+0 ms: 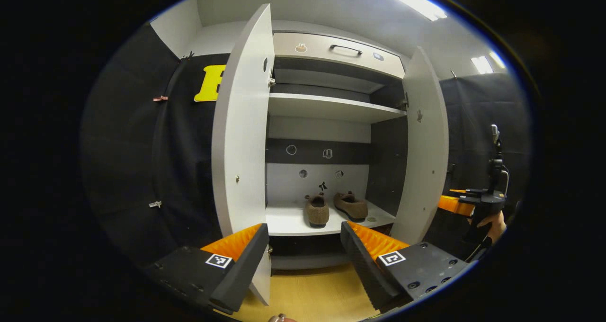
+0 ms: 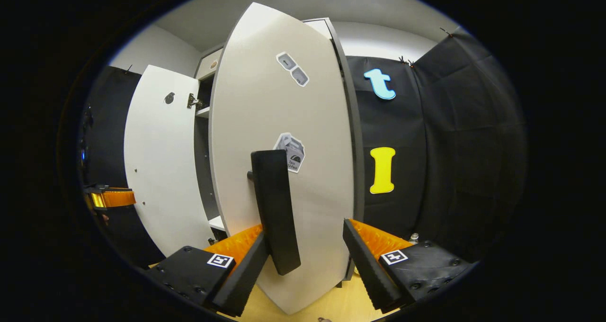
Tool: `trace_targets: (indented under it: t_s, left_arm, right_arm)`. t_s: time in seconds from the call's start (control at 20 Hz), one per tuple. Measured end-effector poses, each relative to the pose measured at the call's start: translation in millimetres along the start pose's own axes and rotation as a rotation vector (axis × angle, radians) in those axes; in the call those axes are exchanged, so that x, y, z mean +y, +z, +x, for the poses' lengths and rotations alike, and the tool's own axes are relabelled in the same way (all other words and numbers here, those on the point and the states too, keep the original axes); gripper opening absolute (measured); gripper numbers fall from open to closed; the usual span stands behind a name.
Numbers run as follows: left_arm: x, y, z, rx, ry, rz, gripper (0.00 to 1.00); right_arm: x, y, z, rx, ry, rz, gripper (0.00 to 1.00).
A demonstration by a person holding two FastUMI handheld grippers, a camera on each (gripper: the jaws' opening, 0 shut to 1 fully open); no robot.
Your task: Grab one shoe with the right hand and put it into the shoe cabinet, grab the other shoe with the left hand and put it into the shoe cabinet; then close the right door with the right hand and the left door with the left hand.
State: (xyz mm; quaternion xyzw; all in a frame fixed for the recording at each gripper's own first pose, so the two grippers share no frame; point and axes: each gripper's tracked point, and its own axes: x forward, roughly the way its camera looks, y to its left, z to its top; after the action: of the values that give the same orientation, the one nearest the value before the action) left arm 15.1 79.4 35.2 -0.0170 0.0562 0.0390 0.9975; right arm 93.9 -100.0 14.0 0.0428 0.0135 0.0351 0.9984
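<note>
With both shoes [image 1: 316, 210] [image 1: 351, 204] already sitting side by side on the cabinet's bottom shelf [image 1: 289, 222], the right door [image 2: 284, 137] is hanging partly open. The right gripper [image 2: 303, 260] is facing its outer side, fingers spread, the handle [image 2: 274, 208] just beside the left finger. Pushing flat and steadily should be swinging it shut cleanly. The left gripper [image 1: 303, 258] is waiting, fingers apart, holding nothing.

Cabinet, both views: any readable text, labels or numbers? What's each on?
No text is legible.
Lower sticker on the right door: print too small to read.
Upper sticker, same door: no readable words.
Back-panel stickers: too small.
Square tag: coded pattern, no words.
</note>
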Motion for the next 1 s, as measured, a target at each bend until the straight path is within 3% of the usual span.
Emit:
trace_targets:
  t_s: [0.55, 1.0]
  left_arm:
    - [86, 5, -54, -0.010, 0.199, 0.007, 0.96]
    - [146, 1, -12, -0.015, 0.246, -0.028, 0.95]
  right_arm:
    - [63, -5, 79, -0.044, -0.026, -0.085, 0.96]
    - [83, -8, 106, -0.022, 0.008, -0.037, 0.96]
